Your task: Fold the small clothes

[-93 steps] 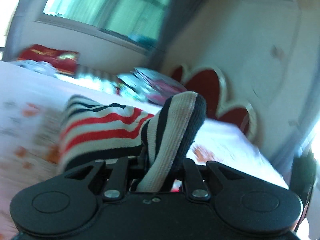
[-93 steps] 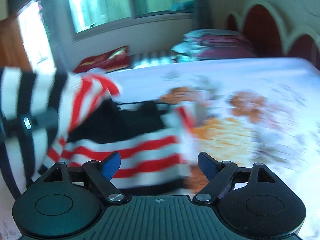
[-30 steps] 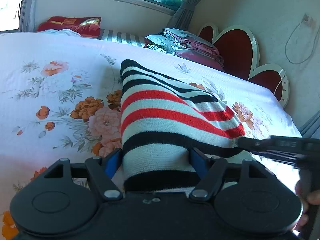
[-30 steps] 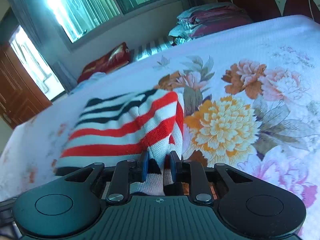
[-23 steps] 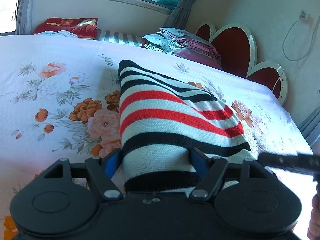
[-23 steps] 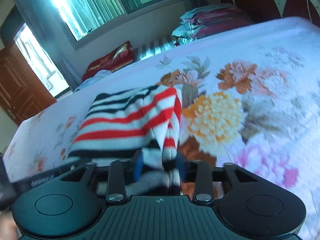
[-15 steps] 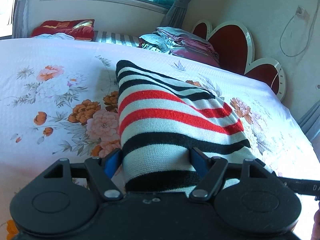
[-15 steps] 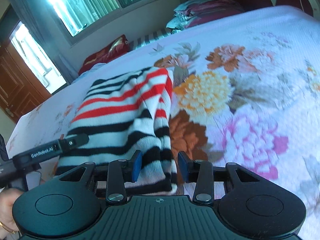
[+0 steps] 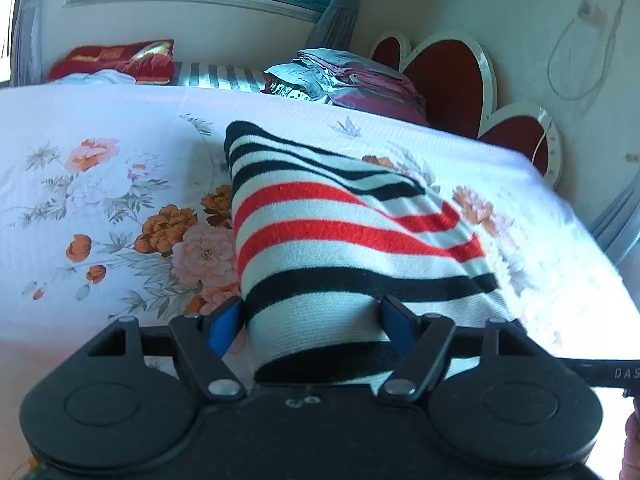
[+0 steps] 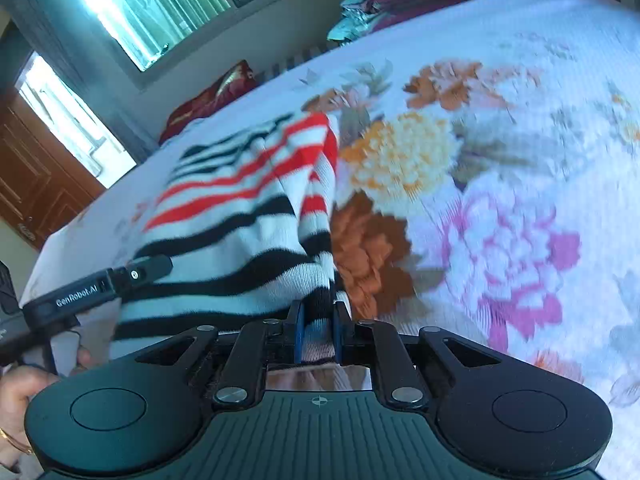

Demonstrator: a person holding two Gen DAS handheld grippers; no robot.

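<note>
A small knit garment with black, white and red stripes (image 9: 340, 240) lies folded on the flowered bedsheet (image 9: 100, 200). My left gripper (image 9: 312, 320) is open, its blue-padded fingers either side of the garment's near folded edge. In the right wrist view the garment (image 10: 240, 220) lies left of centre, and my right gripper (image 10: 318, 332) is shut on its near right corner. The left gripper's finger (image 10: 100, 288) shows at the garment's left edge.
A stack of folded bedding (image 9: 352, 80) and a red cushion (image 9: 120, 60) sit at the bed's far side under the window. A red heart-shaped headboard (image 9: 440, 80) stands at the right. A wooden door (image 10: 32, 184) is at the far left.
My right gripper opened about half a second ago and has now shut again on the garment's near right corner. My left gripper stays open around the near edge.
</note>
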